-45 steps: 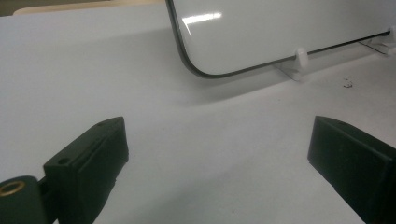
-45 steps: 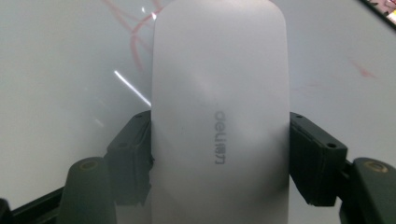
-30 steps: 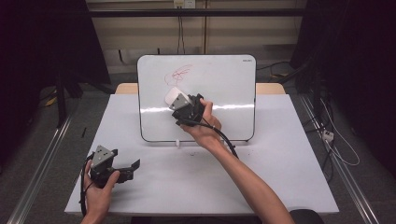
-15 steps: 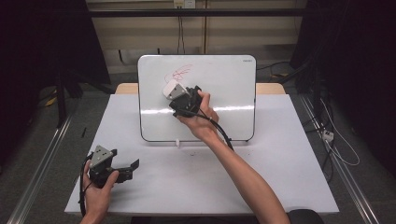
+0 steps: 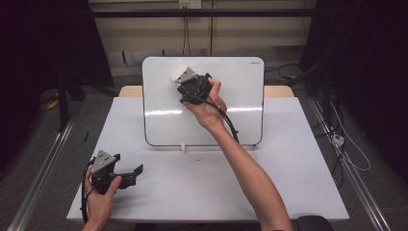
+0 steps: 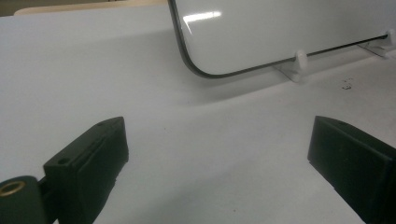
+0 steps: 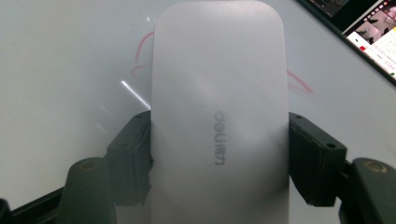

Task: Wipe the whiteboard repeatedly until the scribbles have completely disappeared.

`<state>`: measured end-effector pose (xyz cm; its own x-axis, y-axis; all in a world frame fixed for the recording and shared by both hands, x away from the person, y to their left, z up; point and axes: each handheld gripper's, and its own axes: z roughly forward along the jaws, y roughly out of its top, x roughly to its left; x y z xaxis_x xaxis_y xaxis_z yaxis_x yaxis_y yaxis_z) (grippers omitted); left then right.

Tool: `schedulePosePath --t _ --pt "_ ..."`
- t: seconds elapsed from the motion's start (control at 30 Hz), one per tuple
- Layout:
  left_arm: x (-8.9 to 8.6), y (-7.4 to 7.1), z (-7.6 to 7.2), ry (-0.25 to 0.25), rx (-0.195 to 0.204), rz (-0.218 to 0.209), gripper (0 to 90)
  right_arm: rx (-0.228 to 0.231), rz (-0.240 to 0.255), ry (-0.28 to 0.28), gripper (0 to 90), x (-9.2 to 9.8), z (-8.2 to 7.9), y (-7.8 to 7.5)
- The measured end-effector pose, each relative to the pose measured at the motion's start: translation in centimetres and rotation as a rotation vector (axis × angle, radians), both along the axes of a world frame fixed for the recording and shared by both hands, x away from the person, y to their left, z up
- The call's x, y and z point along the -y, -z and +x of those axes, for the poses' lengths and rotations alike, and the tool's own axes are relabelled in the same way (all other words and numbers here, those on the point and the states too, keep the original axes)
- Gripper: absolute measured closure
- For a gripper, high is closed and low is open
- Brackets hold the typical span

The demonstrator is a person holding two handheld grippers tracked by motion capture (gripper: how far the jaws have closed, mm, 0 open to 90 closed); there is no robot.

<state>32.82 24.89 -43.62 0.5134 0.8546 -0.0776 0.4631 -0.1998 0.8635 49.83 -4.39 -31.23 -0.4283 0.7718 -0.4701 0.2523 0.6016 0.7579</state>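
Note:
A whiteboard (image 5: 240,101) stands upright on small white feet at the back of the white table (image 5: 288,183). My right gripper (image 5: 185,79) is shut on a white eraser (image 5: 179,73), pressed against the board's upper left part. In the right gripper view the eraser (image 7: 217,121) sits between both black jaws and covers red marker strokes (image 7: 140,58) on the board. My left gripper (image 5: 137,172) rests low at the table's front left, open, with nothing between its jaws. In the left gripper view the whiteboard's lower corner (image 6: 205,70) and a white foot (image 6: 299,63) lie ahead.
Cables (image 5: 346,149) trail on the floor right of the table. Metal rails (image 5: 43,163) run along the floor on both sides. Dark curtains hang at the left and right. A few dark specks (image 6: 346,85) lie on the table near the board's foot.
My right gripper has carried the eraser up and left along the board onto the red marks. The left gripper has stayed where it was.

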Motion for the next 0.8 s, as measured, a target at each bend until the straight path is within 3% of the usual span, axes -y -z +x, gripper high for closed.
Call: schedulePosePath --t 0.2,0.33,0.57,0.8 --pt "0.0 0.0 -0.1 0.002 0.002 -0.004 4.9 0.0 0.038 0.026 31.5 0.9 0.6 -0.7" --pt "-0.2 0.0 -0.2 -0.005 -0.001 -0.003 4.9 0.032 0.021 0.018 31.5 1.0 0.0 -0.4" --pt "-0.1 0.0 -0.2 -0.009 -0.001 0.001 5.0 0.021 0.022 0.035 31.5 2.2 -1.4 1.2" --pt "0.2 0.0 -0.1 0.001 0.0 0.015 4.9 0.008 -0.007 -0.003 31.5 1.2 -3.3 3.5"
